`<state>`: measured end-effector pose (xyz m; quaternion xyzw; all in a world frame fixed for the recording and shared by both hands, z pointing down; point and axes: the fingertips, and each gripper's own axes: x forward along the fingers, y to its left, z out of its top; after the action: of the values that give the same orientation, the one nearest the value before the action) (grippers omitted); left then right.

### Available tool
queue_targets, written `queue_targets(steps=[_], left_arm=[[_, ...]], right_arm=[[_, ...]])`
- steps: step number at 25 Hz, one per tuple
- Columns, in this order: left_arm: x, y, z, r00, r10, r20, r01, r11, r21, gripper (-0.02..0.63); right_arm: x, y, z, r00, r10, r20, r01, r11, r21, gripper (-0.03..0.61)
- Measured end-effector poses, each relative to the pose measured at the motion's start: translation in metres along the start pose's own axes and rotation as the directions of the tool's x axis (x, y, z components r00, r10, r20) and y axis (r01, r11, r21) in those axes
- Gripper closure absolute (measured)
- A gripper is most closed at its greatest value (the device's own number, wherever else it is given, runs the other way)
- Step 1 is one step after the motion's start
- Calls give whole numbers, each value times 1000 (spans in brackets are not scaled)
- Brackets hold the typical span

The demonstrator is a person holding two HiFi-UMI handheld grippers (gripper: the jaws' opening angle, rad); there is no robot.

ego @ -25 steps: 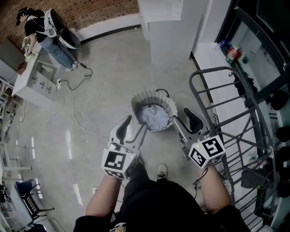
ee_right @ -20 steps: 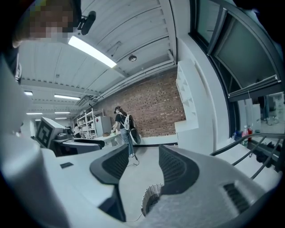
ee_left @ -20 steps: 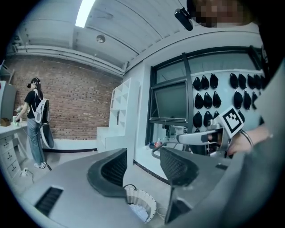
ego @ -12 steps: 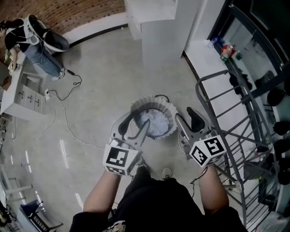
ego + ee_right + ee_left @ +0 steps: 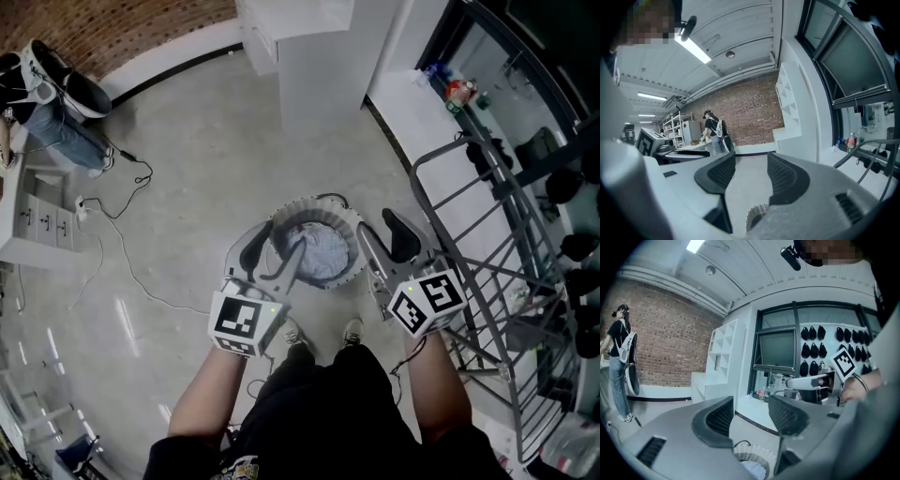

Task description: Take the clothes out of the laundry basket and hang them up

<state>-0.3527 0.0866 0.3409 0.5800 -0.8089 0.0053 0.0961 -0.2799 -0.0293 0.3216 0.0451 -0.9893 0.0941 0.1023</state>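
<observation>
- The left tool (image 5: pixel 274 255), grey plastic with black ribbed pads and a black-and-white marker cube, sits just left of centre in the head view. In its own view (image 5: pixel 751 418) the jaws stand wide apart and hold nothing. In the head view its tips overlap the left rim of the basket.
- A round, pale grey laundry basket with a pleated wall (image 5: pixel 314 204) stands on the glossy grey concrete floor (image 5: pixel 187 187) at the centre of the head view, between the two tools. Its rim shows low in the left gripper view (image 5: pixel 751 457) and the right gripper view (image 5: pixel 757 213).
- A crumpled bundle of pale blue-grey clothes (image 5: pixel 326 251) lies inside the basket; neither tool touches it.
- The right tool (image 5: pixel 382 242), of the same make, sits just right of the basket. Its jaws are spread wide too, with only bare floor seen between them (image 5: pixel 751 174).
- A grey metal-tube drying rack (image 5: pixel 487 272) fills the right side of the head view, close beside the right tool.
</observation>
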Motion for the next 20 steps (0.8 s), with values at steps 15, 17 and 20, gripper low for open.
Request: queue_targets(steps=[15, 17, 20], left_arm=[[64, -3, -49, 994, 105, -42, -106, 994, -26, 399], [74, -1, -62, 991, 119, -59, -121, 992, -36, 399], [90, -4, -83, 985, 129, -118, -135, 990, -43, 399]], right_arm=[[53, -74, -55, 992, 91, -91, -92, 996, -3, 354], [64, -82, -68, 989, 109, -104, -110, 994, -5, 354], [79, -98, -91, 983, 135, -123, -137, 991, -3, 353]])
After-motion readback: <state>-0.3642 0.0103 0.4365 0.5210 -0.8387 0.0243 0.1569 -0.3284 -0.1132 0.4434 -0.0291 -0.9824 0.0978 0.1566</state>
